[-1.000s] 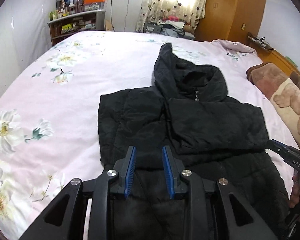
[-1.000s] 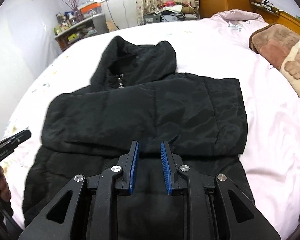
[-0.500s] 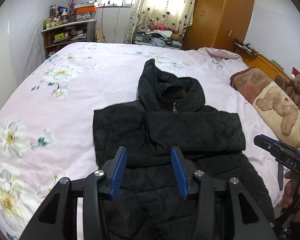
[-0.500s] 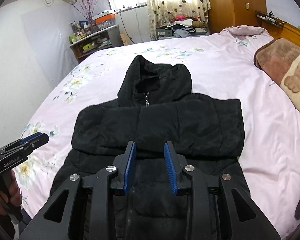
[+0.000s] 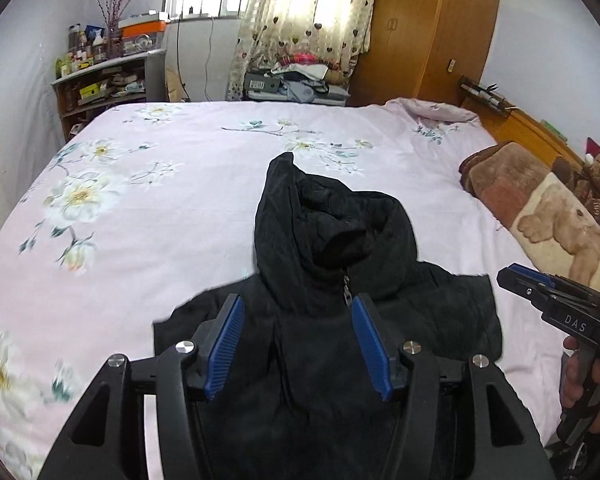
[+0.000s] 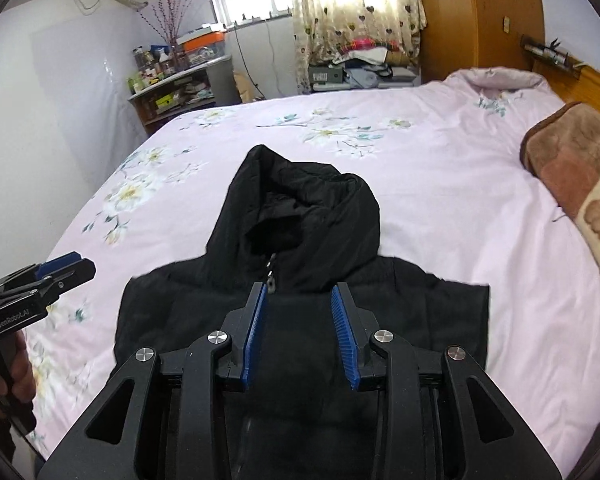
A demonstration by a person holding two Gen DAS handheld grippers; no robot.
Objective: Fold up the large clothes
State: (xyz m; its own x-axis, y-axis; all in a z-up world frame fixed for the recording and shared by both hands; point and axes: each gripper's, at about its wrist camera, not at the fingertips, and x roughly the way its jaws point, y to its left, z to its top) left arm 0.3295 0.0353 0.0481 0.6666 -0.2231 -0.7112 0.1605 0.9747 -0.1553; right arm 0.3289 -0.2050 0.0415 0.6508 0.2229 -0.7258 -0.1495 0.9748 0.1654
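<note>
Softly quilted black hooded jacket (image 5: 332,264), rumpled.

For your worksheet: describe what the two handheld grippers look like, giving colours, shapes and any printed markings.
Both the left gripper and right gripper have matte black angular frames with triangular cut-outs, silver round bolts, and jaws lined with ribbed blue pads. White lettering on their sides reads "GenRobot.AI" on the left one and "DAS" on the right. No cables show.

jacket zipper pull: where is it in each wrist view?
Left wrist: zipper pull below the hood opening, centre, just above the left gripper fingers.
Right wrist: zipper pull centre, at the right gripper left fingertip.
Shared landmark: heart-print curtain.
</note>
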